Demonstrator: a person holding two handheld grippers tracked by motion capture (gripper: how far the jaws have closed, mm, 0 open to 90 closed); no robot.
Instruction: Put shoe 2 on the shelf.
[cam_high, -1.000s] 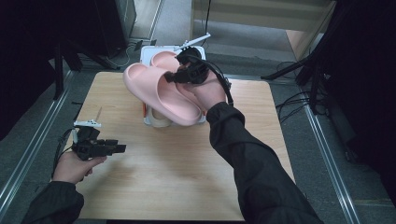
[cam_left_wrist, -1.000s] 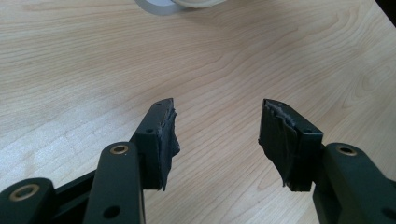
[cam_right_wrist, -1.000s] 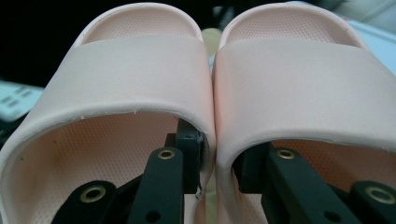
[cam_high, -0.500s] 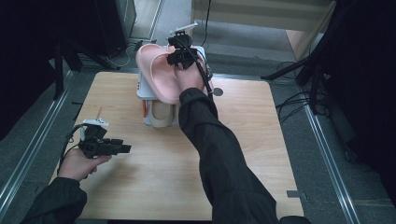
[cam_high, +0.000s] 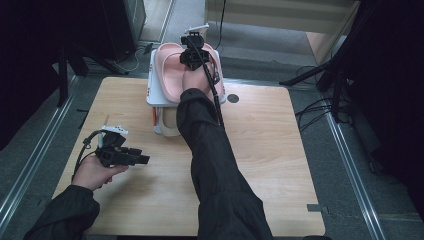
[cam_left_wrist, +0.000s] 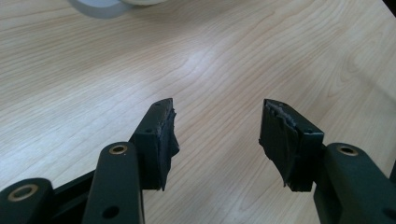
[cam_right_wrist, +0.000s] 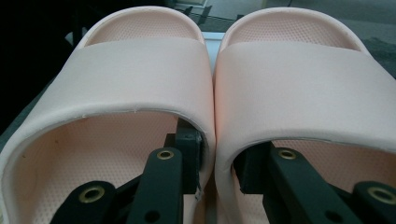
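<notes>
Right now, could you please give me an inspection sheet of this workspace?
Surface: wooden table, bare in the foreground.
Job's things: pair of pink slippers side by side on top of a white rack at the table's far edge.
Clutter: a pale item on the rack's lower level, too hidden to name.
Grippers: right gripper clamps the slippers' two adjoining inner walls, one jaw inside each; left gripper open above the table, holding nothing.
Cables: black cable trailing along the right sleeve.
Surroundings: grey floor, dark stands, metal rails.
</notes>
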